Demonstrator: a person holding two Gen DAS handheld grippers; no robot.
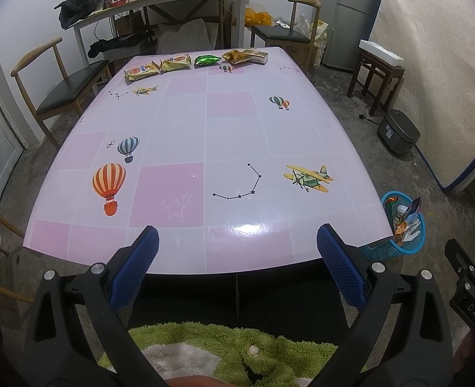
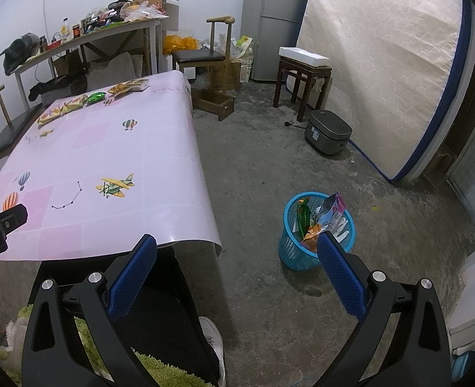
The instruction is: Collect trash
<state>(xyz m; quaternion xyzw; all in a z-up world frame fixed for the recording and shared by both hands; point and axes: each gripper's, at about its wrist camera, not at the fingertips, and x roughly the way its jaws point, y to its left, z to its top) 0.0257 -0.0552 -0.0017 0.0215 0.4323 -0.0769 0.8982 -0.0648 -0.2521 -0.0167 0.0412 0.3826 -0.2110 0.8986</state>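
Note:
Several snack wrappers lie in a row along the far edge of the pink table [image 1: 231, 135]: two yellow packets [image 1: 158, 68], a green wrapper [image 1: 207, 60], a brown crumpled bag [image 1: 236, 56] and a small box [image 1: 257, 56]. The same row of wrappers [image 2: 92, 98] shows in the right wrist view. A blue mesh basket [image 2: 289, 251] with wrappers in it stands on the floor right of the table. My left gripper [image 1: 237, 242] hangs open over the table's near edge, holding nothing. My right gripper [image 2: 236, 251] is open over the floor, left of the basket.
Wooden chairs [image 1: 60, 87] stand left of and behind the table. A cluttered shelf table [image 1: 160, 0] lines the back wall. A stool [image 2: 302, 77], a grey cooker [image 2: 328, 130] and a leaning mattress [image 2: 382, 64] are at the right. A person's green fleece and dark trousers fill the bottom.

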